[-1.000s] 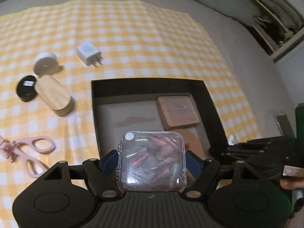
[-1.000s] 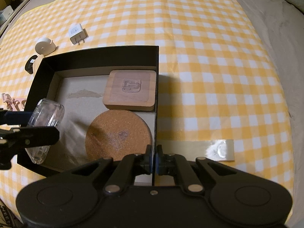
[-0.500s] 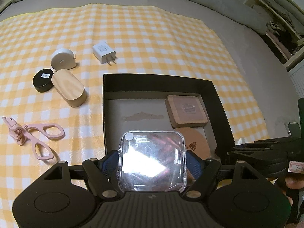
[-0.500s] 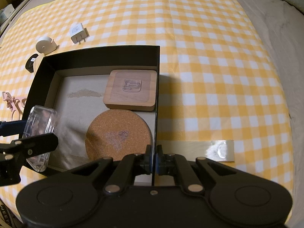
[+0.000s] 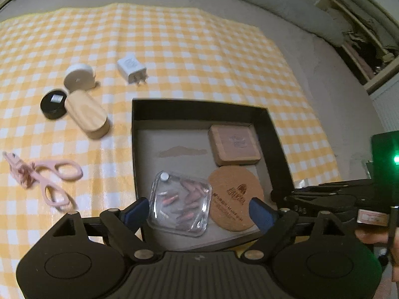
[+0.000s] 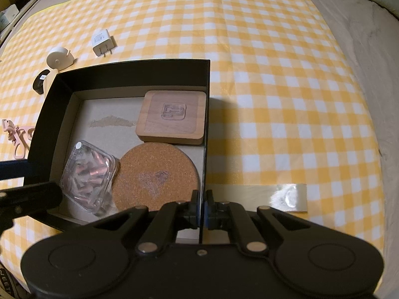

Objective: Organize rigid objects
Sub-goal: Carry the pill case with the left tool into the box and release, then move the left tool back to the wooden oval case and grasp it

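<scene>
Two grippers work at the black box (image 6: 129, 74): the left gripper (image 5: 199, 210) has its jaws spread wide above the clear case (image 5: 180, 203), which lies released on the box floor beside one round cork coaster (image 6: 155, 177) and one square wooden coaster (image 6: 173, 117); the right gripper (image 6: 201, 210) has its jaws pinched narrowly on the box's right wall.

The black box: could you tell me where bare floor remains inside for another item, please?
Inside the black box, bare floor remains in the far-left part, bordered by the far wall, the left wall, the square wooden coaster and the clear case. The near half is crowded by that case and the cork coaster.
</scene>
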